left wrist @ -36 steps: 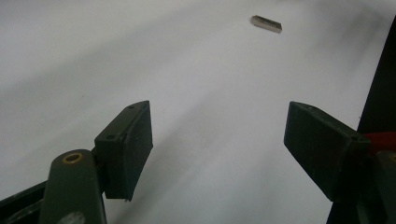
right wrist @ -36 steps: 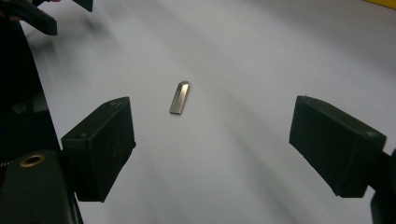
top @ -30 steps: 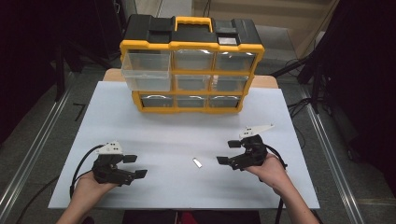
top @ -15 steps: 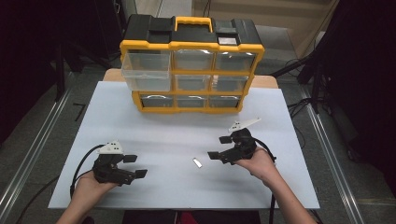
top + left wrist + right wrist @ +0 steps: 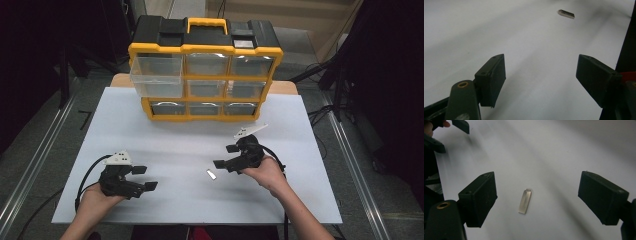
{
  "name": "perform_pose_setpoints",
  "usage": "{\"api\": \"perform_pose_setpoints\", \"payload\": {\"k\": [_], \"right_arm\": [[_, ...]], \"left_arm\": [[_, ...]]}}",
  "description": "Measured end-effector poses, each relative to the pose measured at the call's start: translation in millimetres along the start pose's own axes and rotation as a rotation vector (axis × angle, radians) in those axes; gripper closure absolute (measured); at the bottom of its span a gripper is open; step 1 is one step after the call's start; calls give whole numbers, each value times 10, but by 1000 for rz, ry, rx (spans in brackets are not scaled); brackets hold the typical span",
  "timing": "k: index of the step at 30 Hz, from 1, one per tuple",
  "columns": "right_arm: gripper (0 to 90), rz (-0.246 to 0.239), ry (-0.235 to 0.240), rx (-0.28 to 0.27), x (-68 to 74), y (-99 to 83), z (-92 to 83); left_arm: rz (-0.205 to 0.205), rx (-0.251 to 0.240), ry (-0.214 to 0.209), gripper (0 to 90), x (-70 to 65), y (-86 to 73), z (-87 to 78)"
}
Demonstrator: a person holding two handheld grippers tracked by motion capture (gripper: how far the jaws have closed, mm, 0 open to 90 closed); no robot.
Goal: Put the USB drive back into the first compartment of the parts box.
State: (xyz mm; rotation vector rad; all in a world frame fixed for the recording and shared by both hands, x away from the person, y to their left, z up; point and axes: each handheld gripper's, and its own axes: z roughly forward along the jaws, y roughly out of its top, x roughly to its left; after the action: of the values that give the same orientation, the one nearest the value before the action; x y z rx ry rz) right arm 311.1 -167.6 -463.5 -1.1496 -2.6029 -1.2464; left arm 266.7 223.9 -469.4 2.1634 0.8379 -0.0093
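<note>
Left hand-held gripper [image 5: 141, 178]: rests low at the near left of the white tabletop [image 5: 165, 145], held in the person's left hand [image 5: 95, 200]. Its jaws stand wide apart with nothing between them; in the left gripper view [image 5: 540, 82] only bare tabletop lies in the gap.

Metal piece [image 5: 211, 174]: a small flat silvery strip lying flat on the tabletop, near the middle, well apart from the left hand-held gripper and just beside the right one. In the left gripper view it lies far ahead [image 5: 566, 13].

Right hand-held gripper [image 5: 226, 156]: held in the right hand [image 5: 267, 175], jaws spread wide and pointing leftward. In the right gripper view [image 5: 537, 200] the strip [image 5: 525, 201] lies on the tabletop between the jaws, touching neither.

Storage box [image 5: 205, 70]: yellow and black, with clear drawers, standing at the far edge of the tabletop; its top left drawer [image 5: 156, 76] is pulled out.
</note>
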Motion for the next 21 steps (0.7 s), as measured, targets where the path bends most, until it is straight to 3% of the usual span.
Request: {"api": "perform_pose_setpoints", "payload": {"k": [12,21], "right_arm": [[136,26,-64,22,95,-24,126],[187,35,-76,57,123,-78,203]], "left_arm": [[6,3,1,247,-4,1,-10],[6,2,0,247,-6,1,-18]]}}
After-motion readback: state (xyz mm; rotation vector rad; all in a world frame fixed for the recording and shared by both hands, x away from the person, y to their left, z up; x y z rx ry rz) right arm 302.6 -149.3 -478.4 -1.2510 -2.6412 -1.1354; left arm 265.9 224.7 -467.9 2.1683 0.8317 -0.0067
